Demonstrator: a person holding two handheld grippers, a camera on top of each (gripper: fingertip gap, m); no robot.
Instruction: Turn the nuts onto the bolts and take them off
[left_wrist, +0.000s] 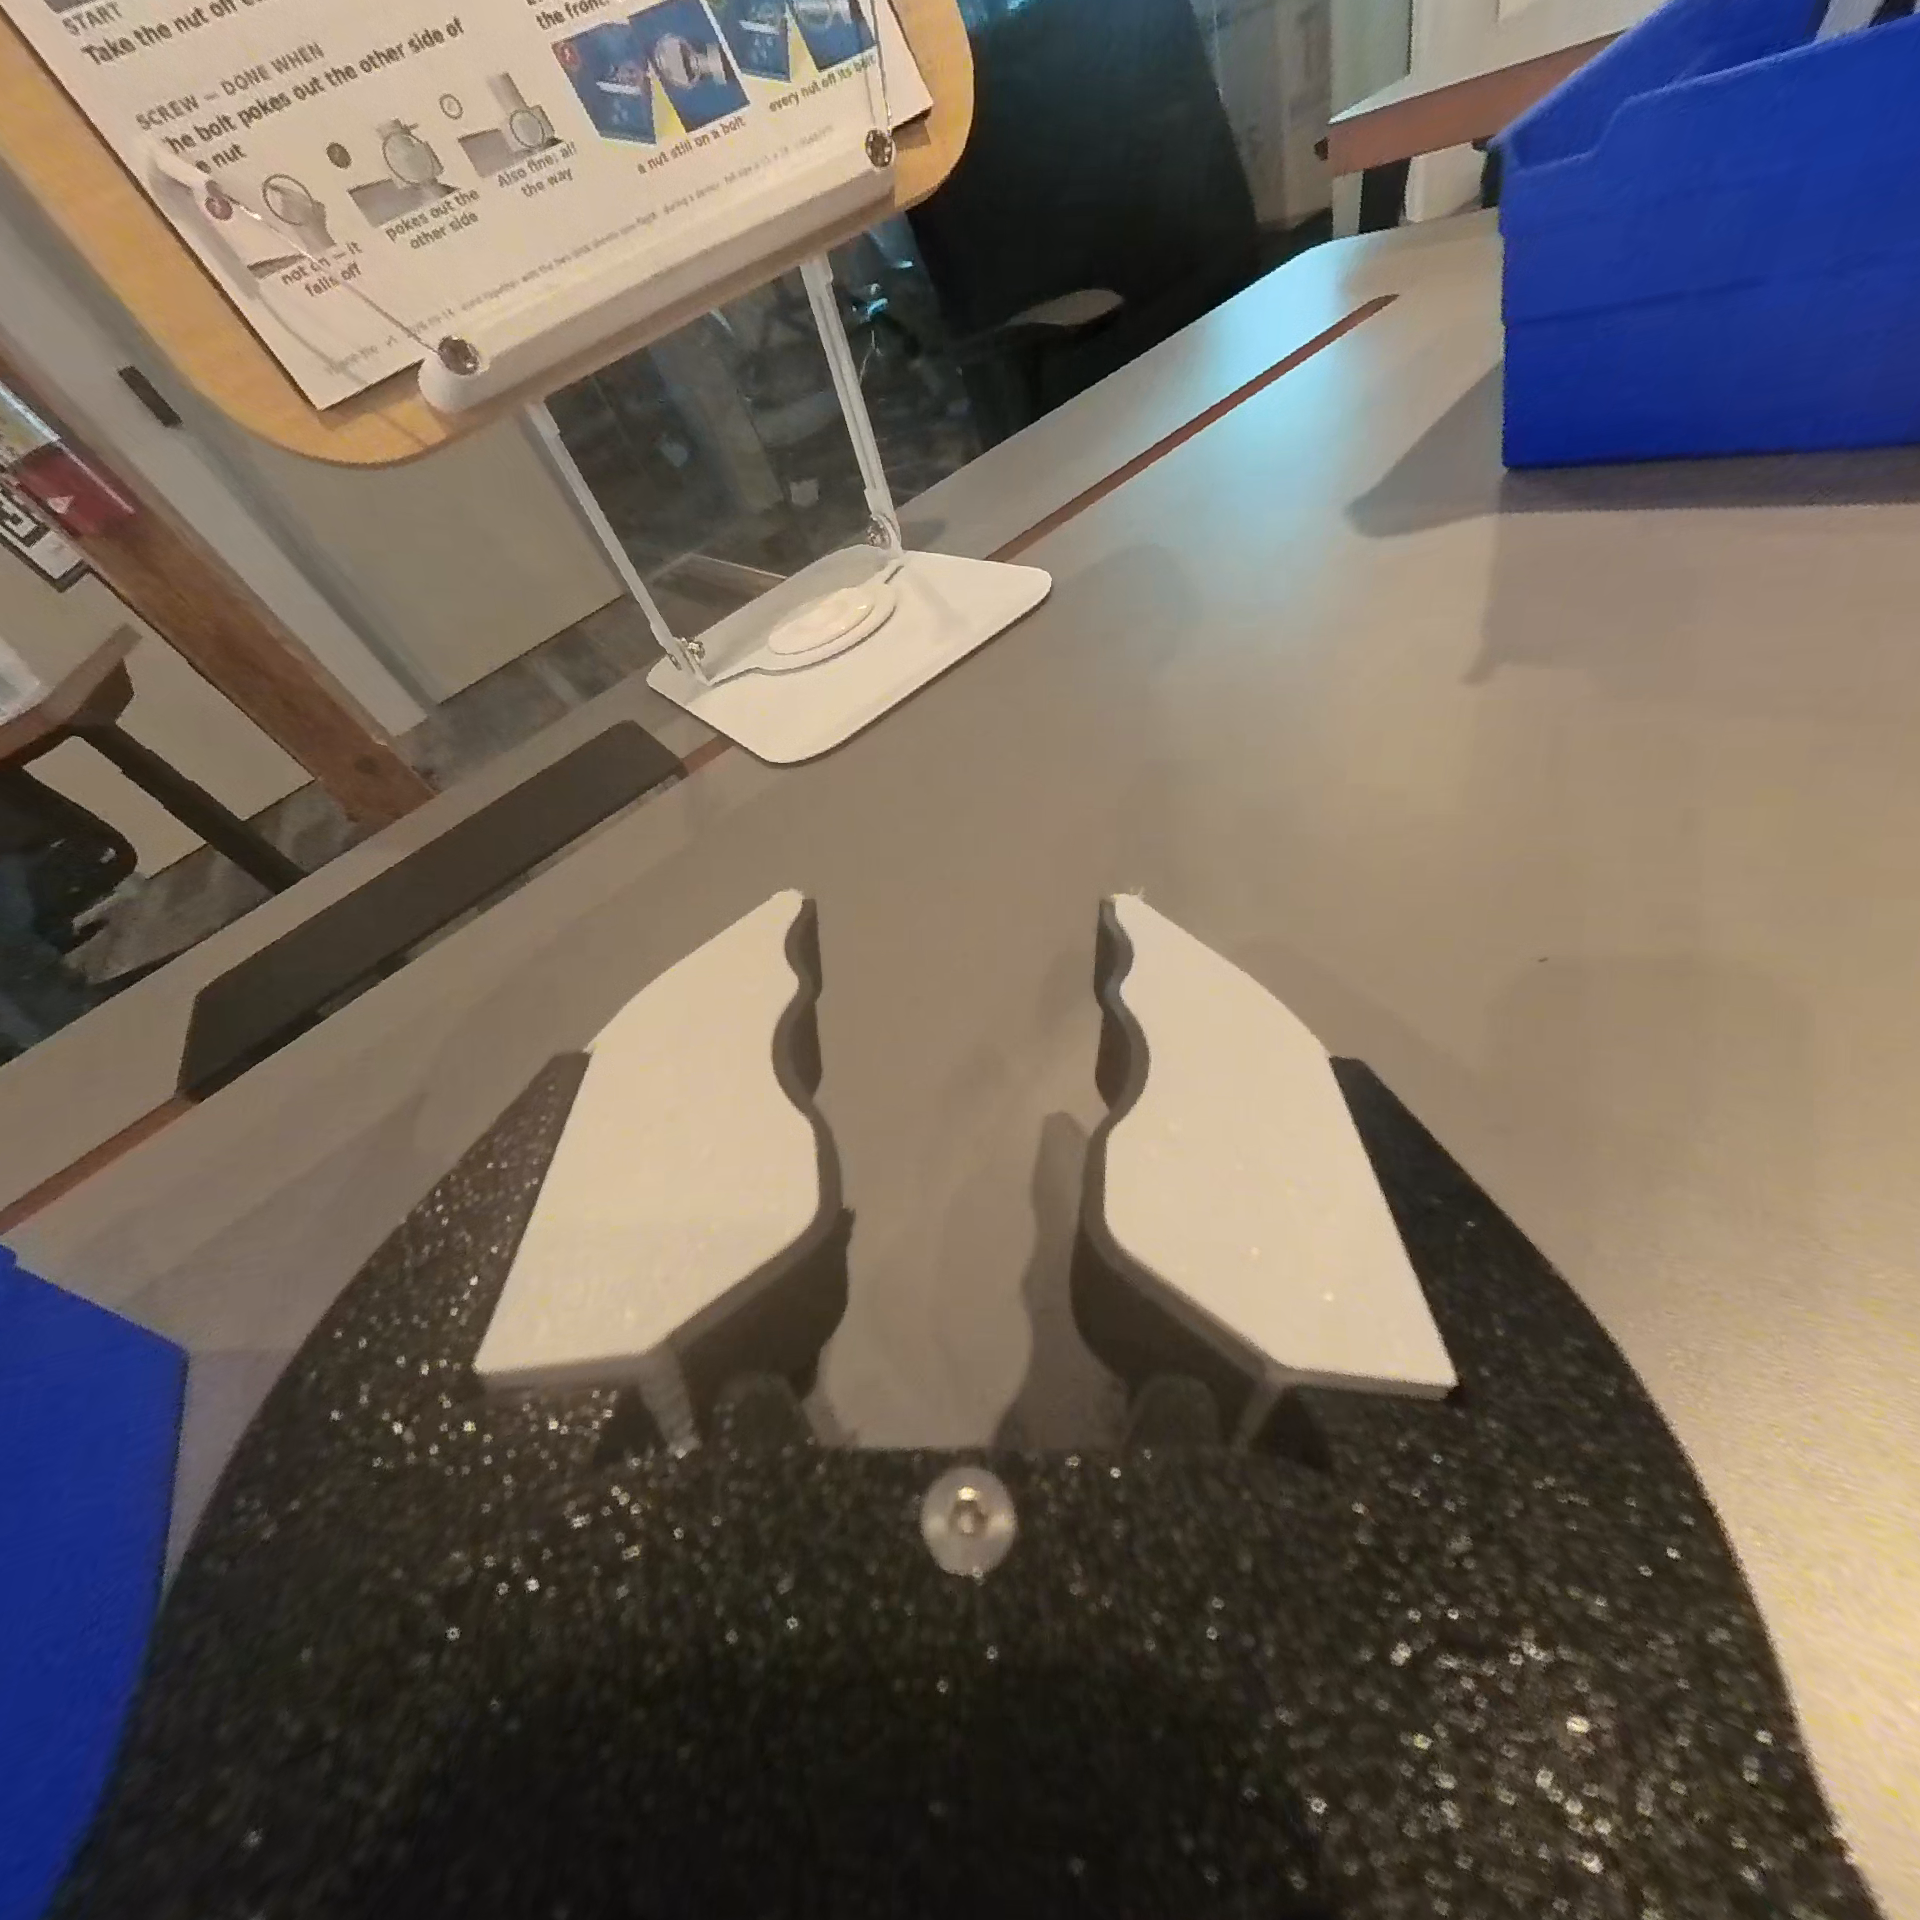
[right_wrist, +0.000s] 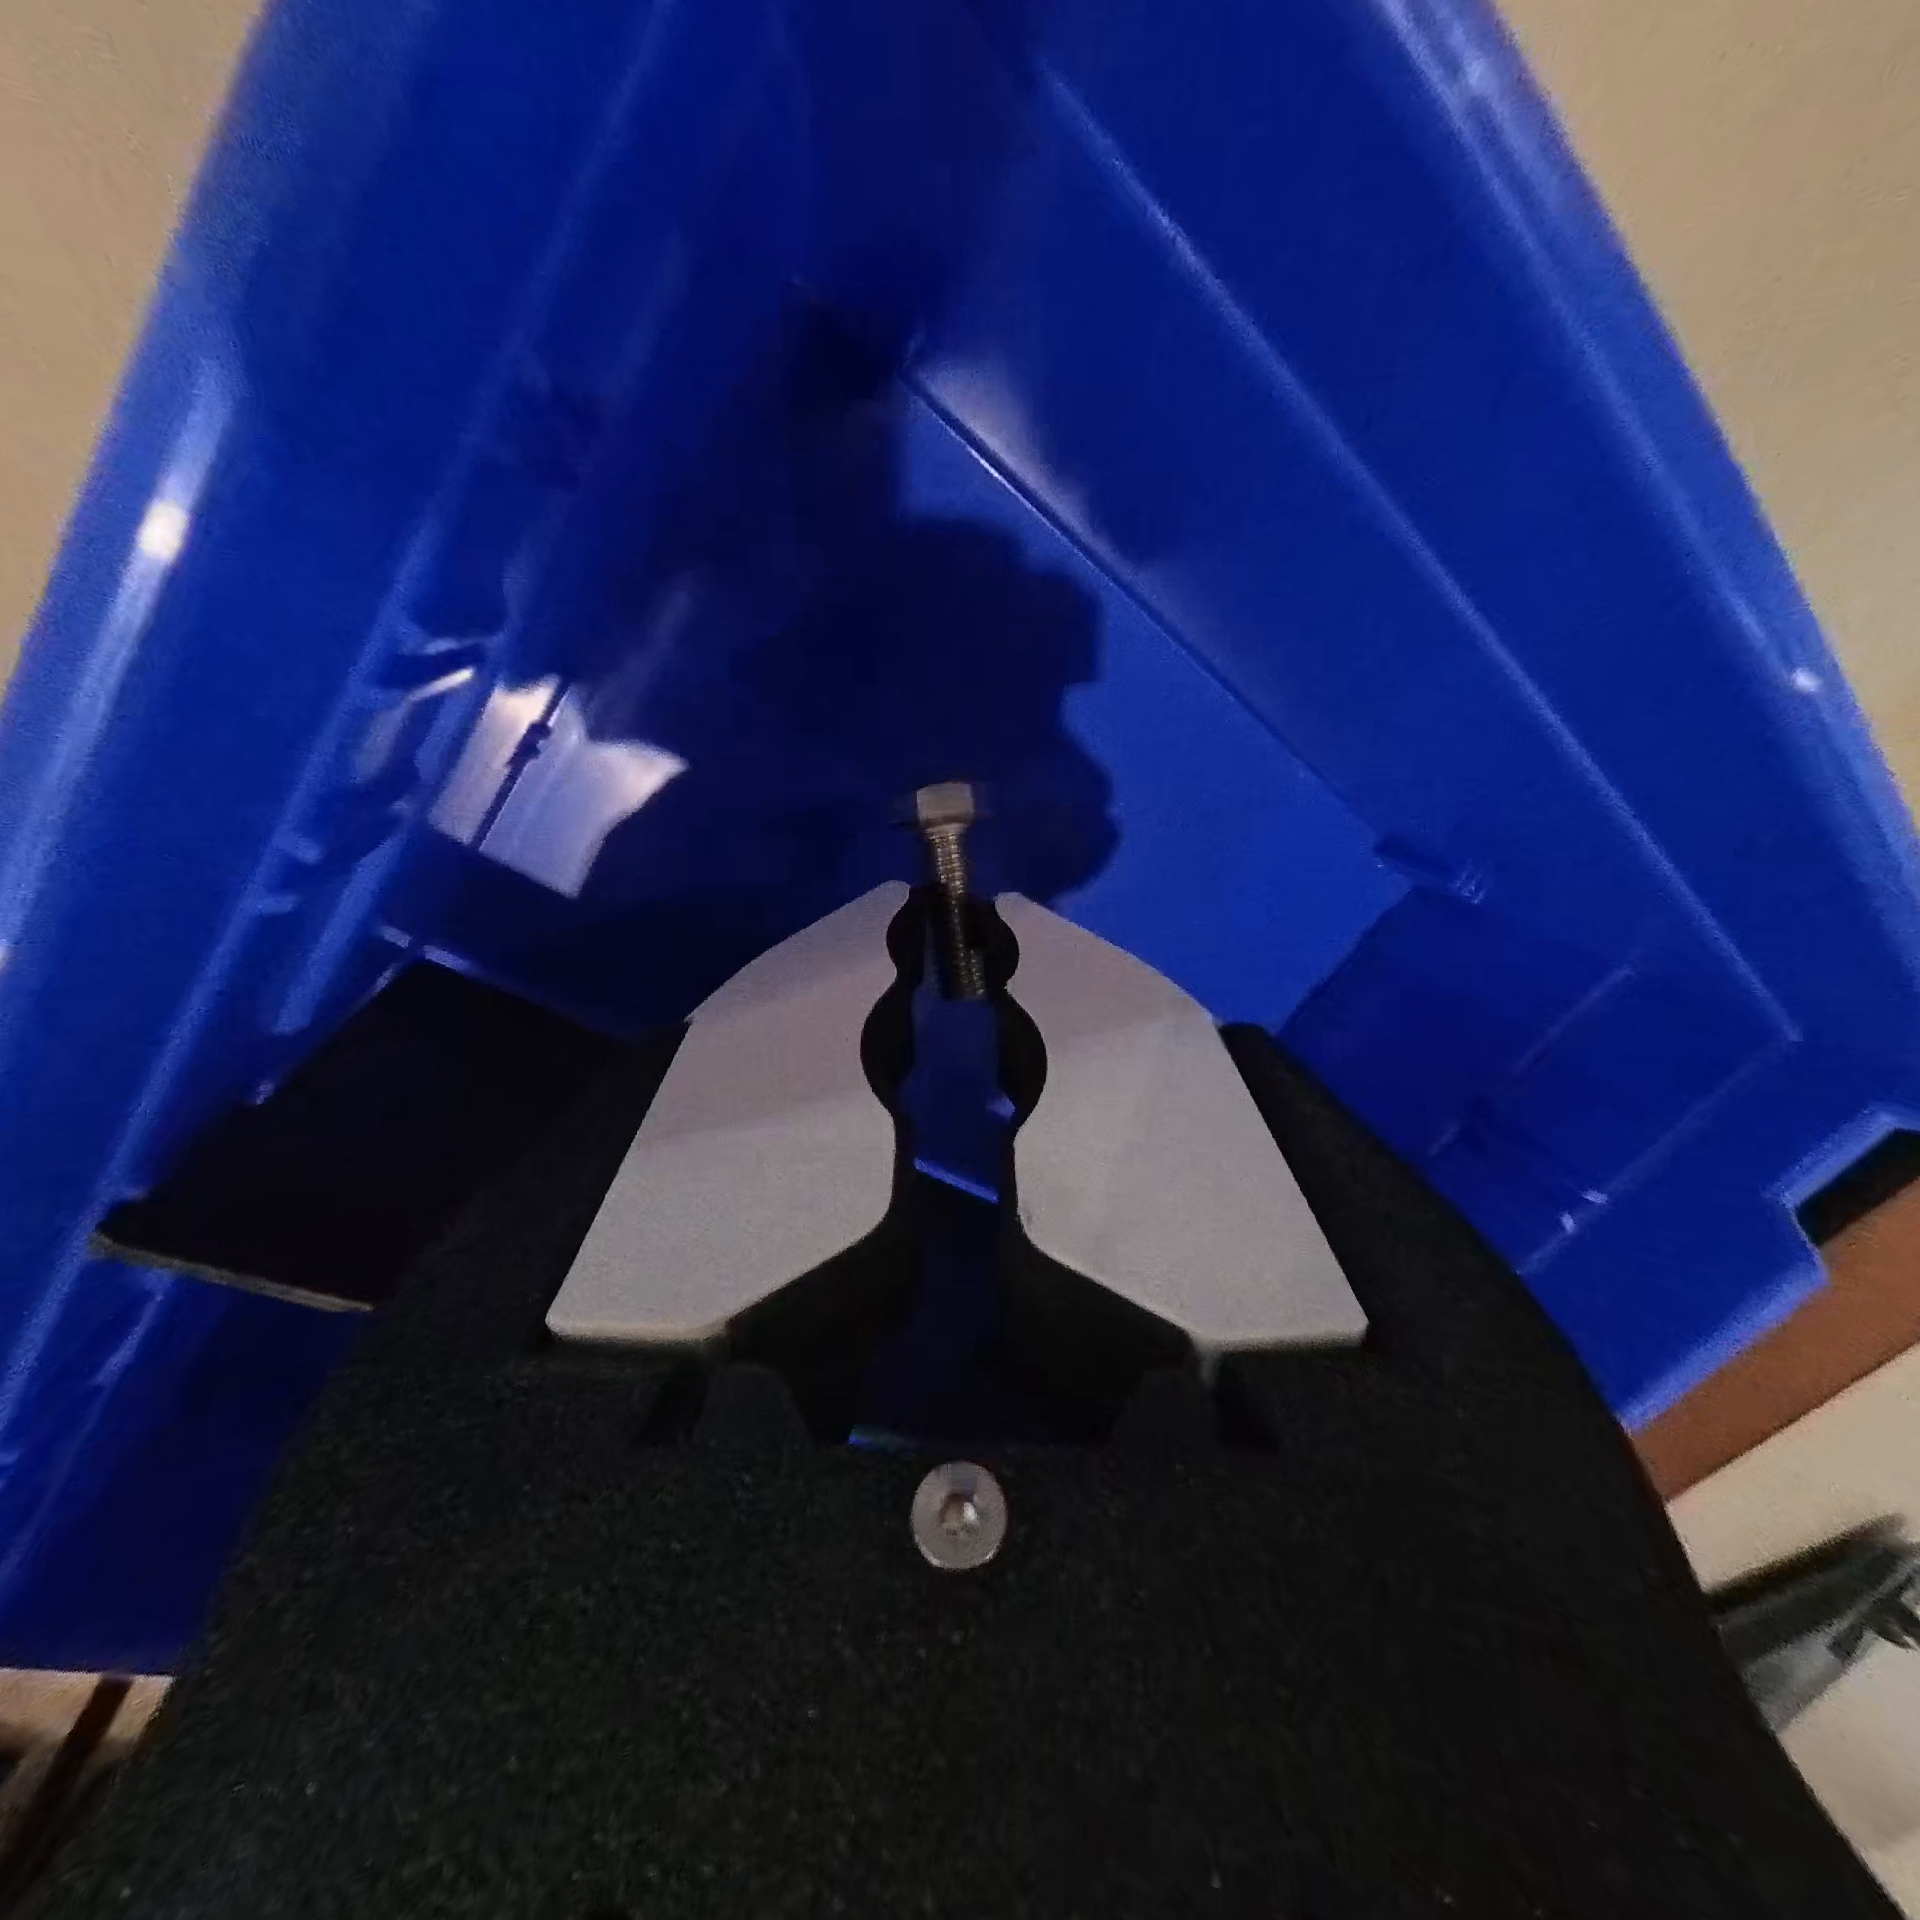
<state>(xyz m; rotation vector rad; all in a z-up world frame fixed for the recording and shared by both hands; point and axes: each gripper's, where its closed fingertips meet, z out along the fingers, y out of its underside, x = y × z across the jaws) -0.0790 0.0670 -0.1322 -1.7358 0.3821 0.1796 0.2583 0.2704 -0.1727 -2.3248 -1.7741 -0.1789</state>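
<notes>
Your right gripper (right_wrist: 951, 920) was clamped on the thin, stiff, slippery bolt (right_wrist: 951, 883) by its threads, head toward twelve o'clock inside the blue bin (right_wrist: 1351, 520), while your left gripper (left_wrist: 956, 914) stood apart, empty.

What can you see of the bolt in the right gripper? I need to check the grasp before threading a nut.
The bolt is small, silvery metal, with a hex head and threaded shank. It points away from the camera, head outermost. The right gripper is shut on its shank near the fingertips, over the inside of a blue bin. No nut shows on the visible part; its far end is hidden.
</notes>
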